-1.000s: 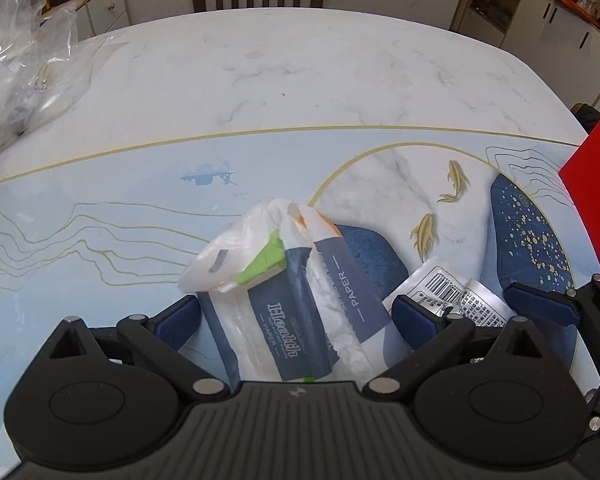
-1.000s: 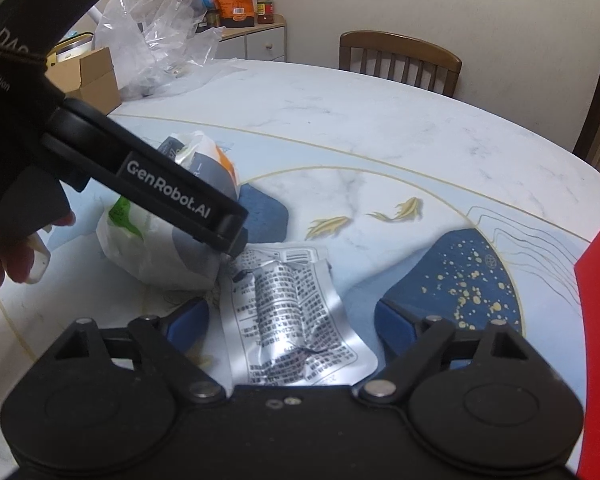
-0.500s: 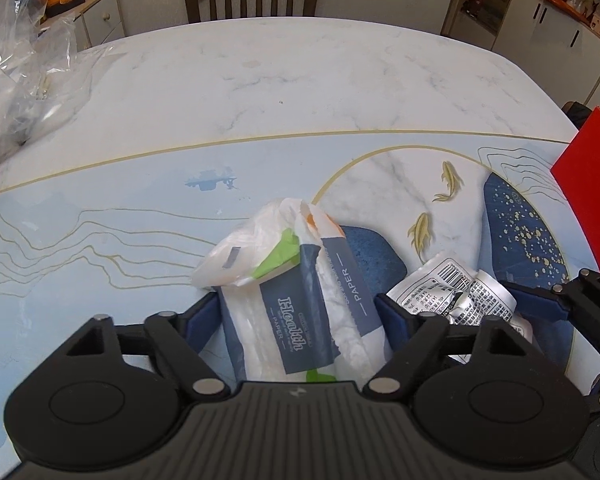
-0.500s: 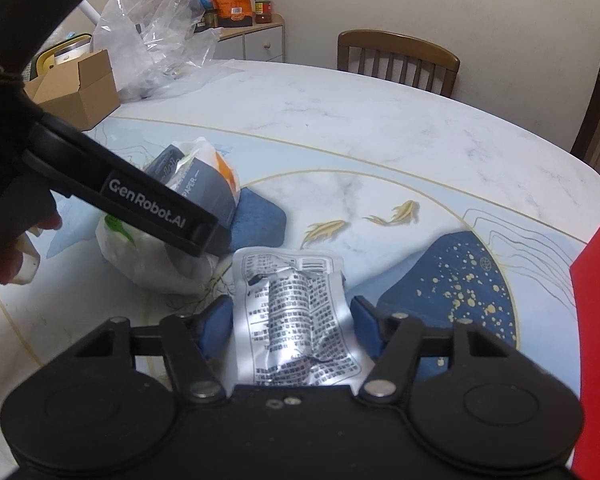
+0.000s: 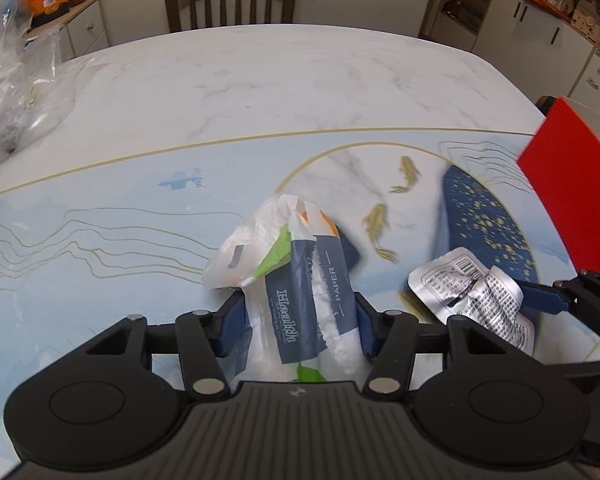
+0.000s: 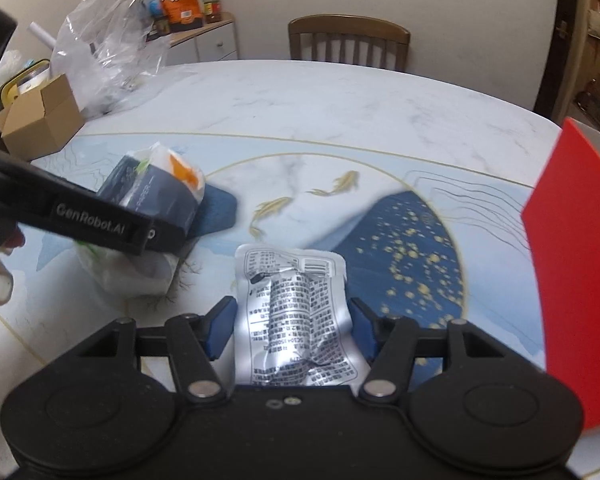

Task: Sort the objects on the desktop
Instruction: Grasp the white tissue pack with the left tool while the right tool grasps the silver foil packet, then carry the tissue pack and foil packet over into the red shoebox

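Tissue pack in crinkled white plastic point(image 5: 300, 300), mid-tabletop, now sits pinched by the closing left gripper point(image 5: 300, 324); beside it, the closing right gripper point(image 6: 290, 330) clamps a crumpled silver foil pouch point(image 6: 296, 320). Both were unheld a second ago; both look ready to lift.

Even indoor light, fisheye bending, motion blur
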`<state>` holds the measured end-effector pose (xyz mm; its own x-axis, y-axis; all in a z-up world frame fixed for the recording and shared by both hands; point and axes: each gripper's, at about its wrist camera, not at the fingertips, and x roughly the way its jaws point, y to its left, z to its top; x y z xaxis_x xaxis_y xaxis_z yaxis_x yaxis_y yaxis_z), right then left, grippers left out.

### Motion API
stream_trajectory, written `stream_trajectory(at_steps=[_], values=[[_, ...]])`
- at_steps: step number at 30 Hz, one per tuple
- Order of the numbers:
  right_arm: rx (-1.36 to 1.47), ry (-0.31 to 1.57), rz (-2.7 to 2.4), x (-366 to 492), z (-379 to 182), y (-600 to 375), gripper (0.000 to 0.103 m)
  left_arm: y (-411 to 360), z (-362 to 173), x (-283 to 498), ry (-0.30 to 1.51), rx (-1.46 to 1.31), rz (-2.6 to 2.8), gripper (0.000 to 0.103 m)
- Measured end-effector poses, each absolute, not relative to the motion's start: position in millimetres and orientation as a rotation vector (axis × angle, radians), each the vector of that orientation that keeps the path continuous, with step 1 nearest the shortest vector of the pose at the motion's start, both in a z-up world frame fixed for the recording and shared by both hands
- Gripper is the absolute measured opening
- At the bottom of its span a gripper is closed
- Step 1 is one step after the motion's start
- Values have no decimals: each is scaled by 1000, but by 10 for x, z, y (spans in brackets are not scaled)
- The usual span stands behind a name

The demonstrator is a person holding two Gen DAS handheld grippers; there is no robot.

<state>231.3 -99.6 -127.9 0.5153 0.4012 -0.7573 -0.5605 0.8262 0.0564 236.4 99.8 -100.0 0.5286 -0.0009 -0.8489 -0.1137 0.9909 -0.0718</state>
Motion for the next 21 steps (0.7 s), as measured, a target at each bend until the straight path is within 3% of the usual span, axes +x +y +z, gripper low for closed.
stream_trajectory(at_steps=[21], values=[[-87,820,515,2063,-657,-1605,60,442,-479,1987,976,-128,-17,54]])
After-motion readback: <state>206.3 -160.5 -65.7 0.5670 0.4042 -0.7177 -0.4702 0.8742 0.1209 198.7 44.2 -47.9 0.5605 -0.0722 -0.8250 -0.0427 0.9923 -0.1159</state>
